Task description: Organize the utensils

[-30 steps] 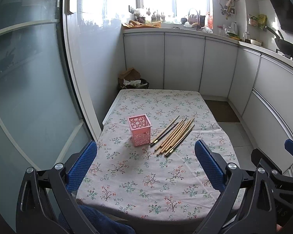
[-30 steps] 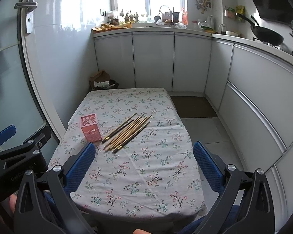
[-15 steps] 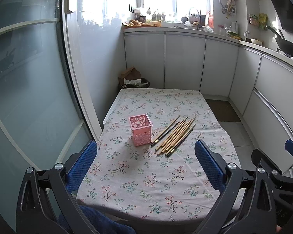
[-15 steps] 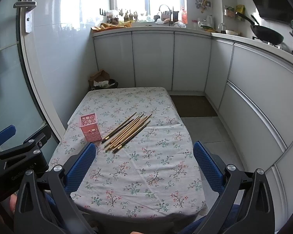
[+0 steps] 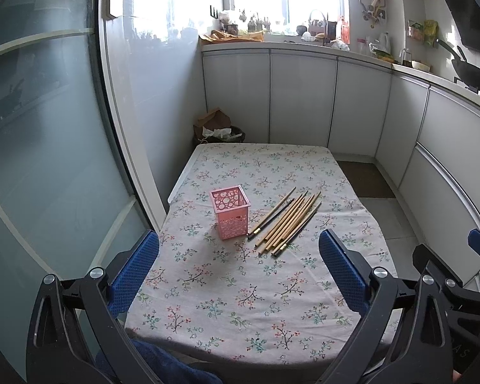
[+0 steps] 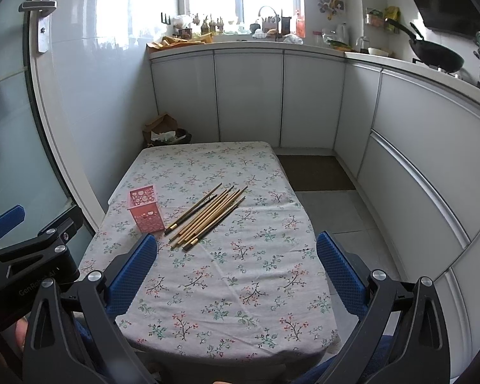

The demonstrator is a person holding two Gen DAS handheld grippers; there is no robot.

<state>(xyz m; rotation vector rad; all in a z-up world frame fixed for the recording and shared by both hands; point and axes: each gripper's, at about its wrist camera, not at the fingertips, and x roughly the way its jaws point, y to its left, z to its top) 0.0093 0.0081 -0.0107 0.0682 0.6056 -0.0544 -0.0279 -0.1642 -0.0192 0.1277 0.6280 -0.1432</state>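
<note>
Evidently nothing is sorted yet: left gripper [image 5: 238,267] gapes empty; pink basket [image 5: 230,212] stands upright and unfilled on the table [image 5: 240,304]; chopsticks [image 5: 286,220] lie bundled just beside it; right gripper [image 6: 236,264] likewise spread, holding nothing.

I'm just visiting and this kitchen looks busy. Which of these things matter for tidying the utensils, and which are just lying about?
For the job:
- chopsticks, loose on the tablecloth
- pink holder, upright beside them
- left gripper and right gripper, both open

Just lying about:
- wok on the stove
- paper bag on the floor
- windowsill clutter
</note>
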